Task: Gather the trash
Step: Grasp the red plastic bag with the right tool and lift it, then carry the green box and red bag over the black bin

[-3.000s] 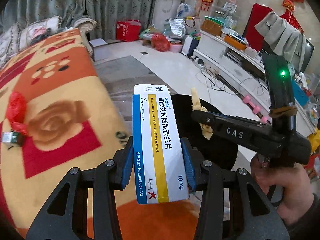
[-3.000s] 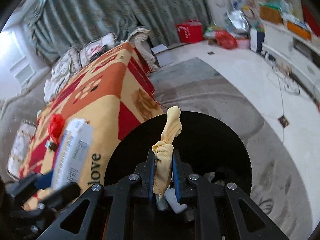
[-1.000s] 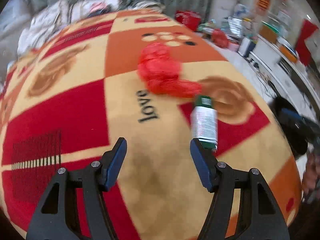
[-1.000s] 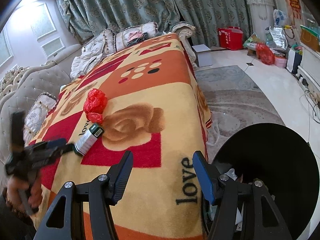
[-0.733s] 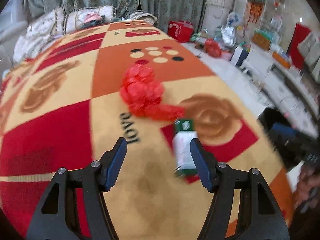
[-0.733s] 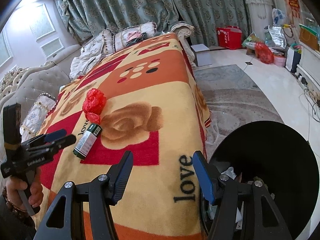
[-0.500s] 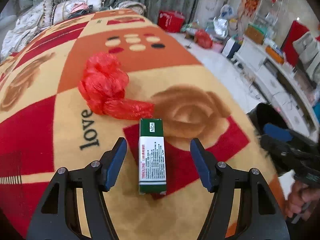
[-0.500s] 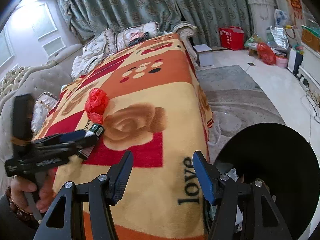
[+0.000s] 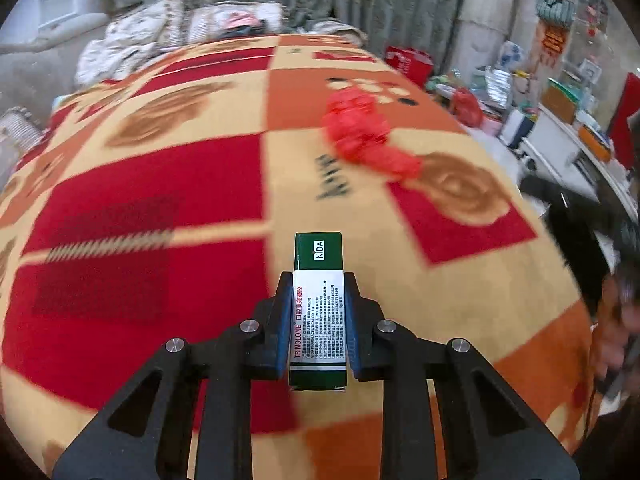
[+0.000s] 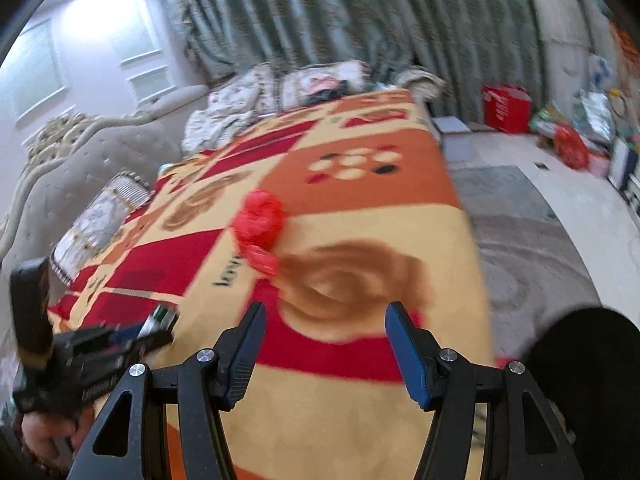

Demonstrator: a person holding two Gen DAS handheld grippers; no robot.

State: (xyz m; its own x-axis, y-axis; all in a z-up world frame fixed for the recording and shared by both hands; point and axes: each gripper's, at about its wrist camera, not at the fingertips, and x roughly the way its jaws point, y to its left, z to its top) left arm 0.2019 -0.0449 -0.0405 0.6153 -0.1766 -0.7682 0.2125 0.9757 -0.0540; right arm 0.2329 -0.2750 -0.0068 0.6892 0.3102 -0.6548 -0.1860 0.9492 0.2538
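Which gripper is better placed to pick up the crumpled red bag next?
Right. The right gripper is open and empty, facing the red bag on the blanket. The left gripper is closing, with the green and white box between its jaws.

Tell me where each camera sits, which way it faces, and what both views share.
Left wrist: on the left tongs, looking down at the blanket; pads closing against a green box.
Right wrist: on the right tongs, open and empty, facing the blanket toward the curtains; a hand shows at lower left.
Shared: the red bag, blanket and box.
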